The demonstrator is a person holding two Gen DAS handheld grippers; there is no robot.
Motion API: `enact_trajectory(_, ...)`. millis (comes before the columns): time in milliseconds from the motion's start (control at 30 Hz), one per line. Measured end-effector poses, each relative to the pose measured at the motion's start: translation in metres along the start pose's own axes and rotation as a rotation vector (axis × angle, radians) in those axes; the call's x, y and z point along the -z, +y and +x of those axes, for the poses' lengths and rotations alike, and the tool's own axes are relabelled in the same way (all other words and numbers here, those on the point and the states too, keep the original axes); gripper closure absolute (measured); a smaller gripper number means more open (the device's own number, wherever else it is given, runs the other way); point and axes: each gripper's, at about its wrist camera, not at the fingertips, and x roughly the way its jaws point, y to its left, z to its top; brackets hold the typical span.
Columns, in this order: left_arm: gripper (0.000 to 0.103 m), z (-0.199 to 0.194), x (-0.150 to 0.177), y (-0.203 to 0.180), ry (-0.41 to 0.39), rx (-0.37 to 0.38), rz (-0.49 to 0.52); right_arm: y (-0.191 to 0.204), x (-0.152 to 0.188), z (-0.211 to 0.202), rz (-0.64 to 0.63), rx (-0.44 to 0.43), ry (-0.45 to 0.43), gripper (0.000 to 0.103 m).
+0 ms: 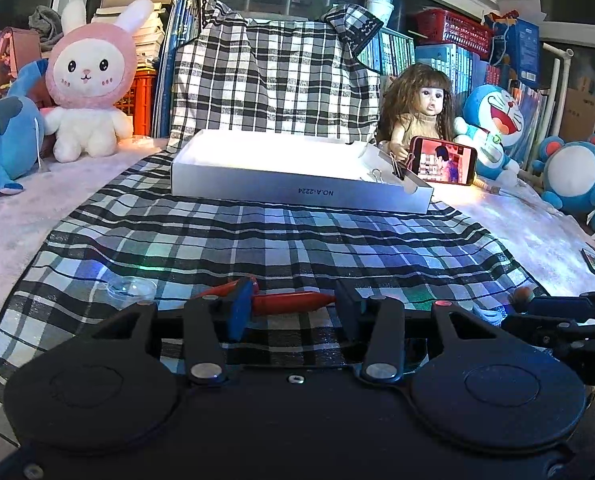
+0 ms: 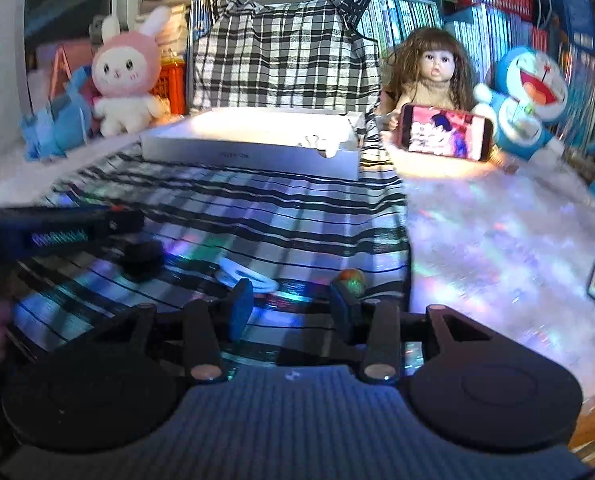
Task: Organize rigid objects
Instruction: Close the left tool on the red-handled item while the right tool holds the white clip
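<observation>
1. The red pen (image 1: 293,303) lay on the checked cloth (image 1: 257,240) near its front edge, long axis crosswise, parallel to that edge, tip pointing toward the cloth's right side.
2. It sat right at the fingertips of the left tool (image 1: 293,306), spanning the gap between them; fingers were spread and not pinching. I couldn't tell if they touched it.
3. The axis ran finger to finger, so judged a poor line for closing: the tool likely needed a wrist turn or to come in across the barrel.
4. The right tool (image 2: 293,308) was also spread and empty, hovering over the cloth's front-right part, with a small round ball (image 2: 351,278) just past its right finger and a white clip (image 2: 245,274) near its left.
5. The left tool was clearly nearer the pen.
6. The white box (image 1: 297,192) stood well beyond, at the cloth's far end, probably the drop target.
</observation>
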Motion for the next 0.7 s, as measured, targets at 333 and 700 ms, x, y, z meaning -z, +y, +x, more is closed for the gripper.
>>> enact_trajectory(333,0.06,-0.004,-0.002,0.004,-0.013,-0.004,-0.011,0.015,-0.003,0.014,0.142,0.001,0.005,0.036)
enact_trajectory(700,0.06,-0.006,-0.001,0.007,-0.016,-0.014,-0.023,0.035,0.002,0.022,0.159,0.123,-0.044,0.033)
